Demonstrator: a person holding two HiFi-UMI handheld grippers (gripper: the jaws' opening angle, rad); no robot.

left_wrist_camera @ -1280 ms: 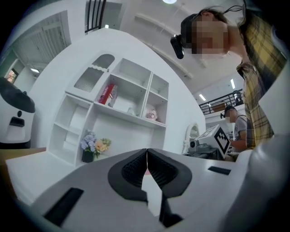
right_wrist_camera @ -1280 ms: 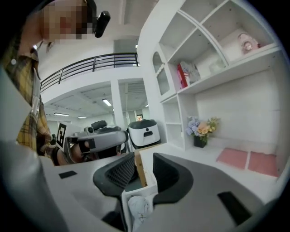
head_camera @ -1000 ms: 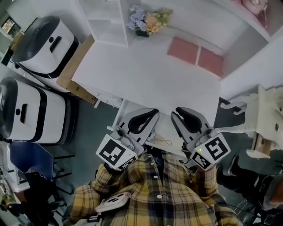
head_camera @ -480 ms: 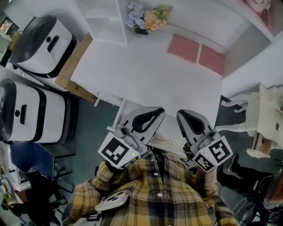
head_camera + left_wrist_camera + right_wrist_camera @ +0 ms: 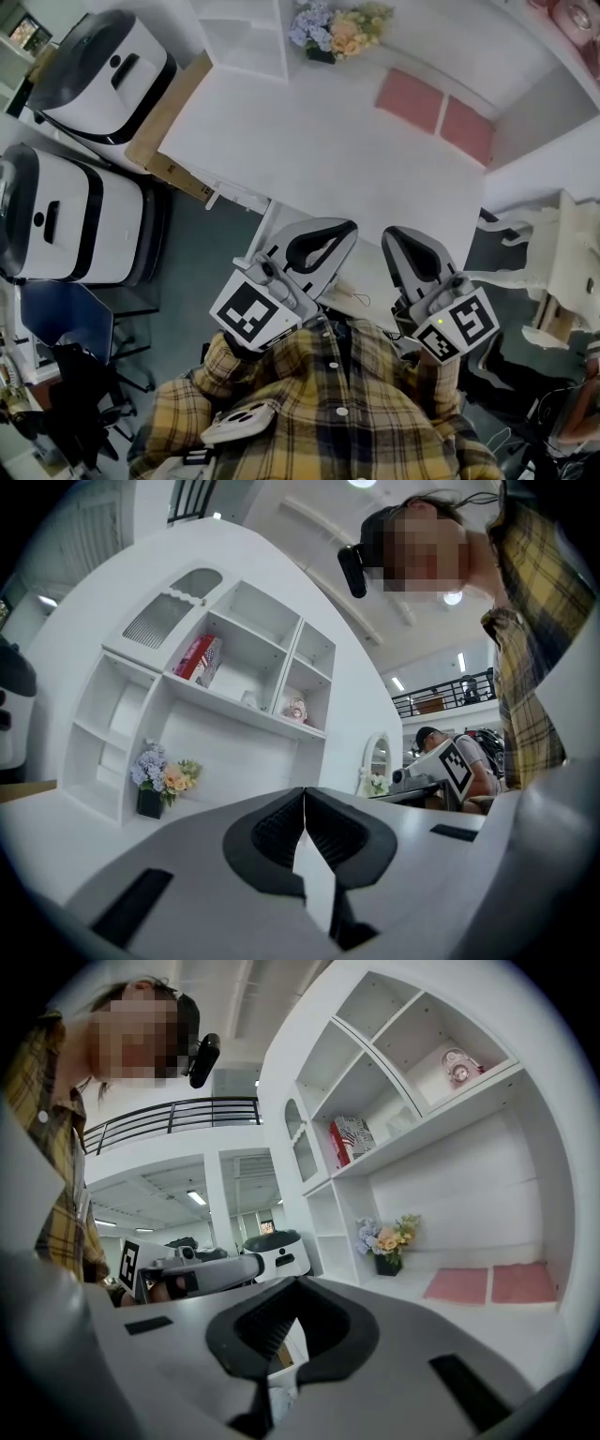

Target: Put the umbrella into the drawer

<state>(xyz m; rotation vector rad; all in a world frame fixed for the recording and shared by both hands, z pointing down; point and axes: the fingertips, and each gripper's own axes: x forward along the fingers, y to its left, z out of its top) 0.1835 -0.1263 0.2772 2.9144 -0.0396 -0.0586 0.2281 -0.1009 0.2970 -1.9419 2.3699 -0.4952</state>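
Note:
No umbrella shows in any view. My left gripper (image 5: 349, 230) and right gripper (image 5: 390, 236) hang side by side over the near edge of the white desk (image 5: 319, 150), close to my body. The left gripper (image 5: 304, 795) is shut, its black pads meeting with nothing between them. The right gripper (image 5: 292, 1282) is shut too and holds nothing. Between and below them lies a white surface (image 5: 361, 281) with a thin cord loop (image 5: 352, 301); I cannot tell whether it is the drawer.
A vase of flowers (image 5: 339, 28) and two pink mats (image 5: 441, 108) sit at the desk's back, beside a white shelf unit (image 5: 239, 37). Two white machines (image 5: 66, 225) and a cardboard box (image 5: 159, 122) stand left. A white chair (image 5: 553, 281) is right.
The right gripper's jaws have closed from a slight gap. Both grippers have stayed near the desk's front edge; the head view has shifted a little.

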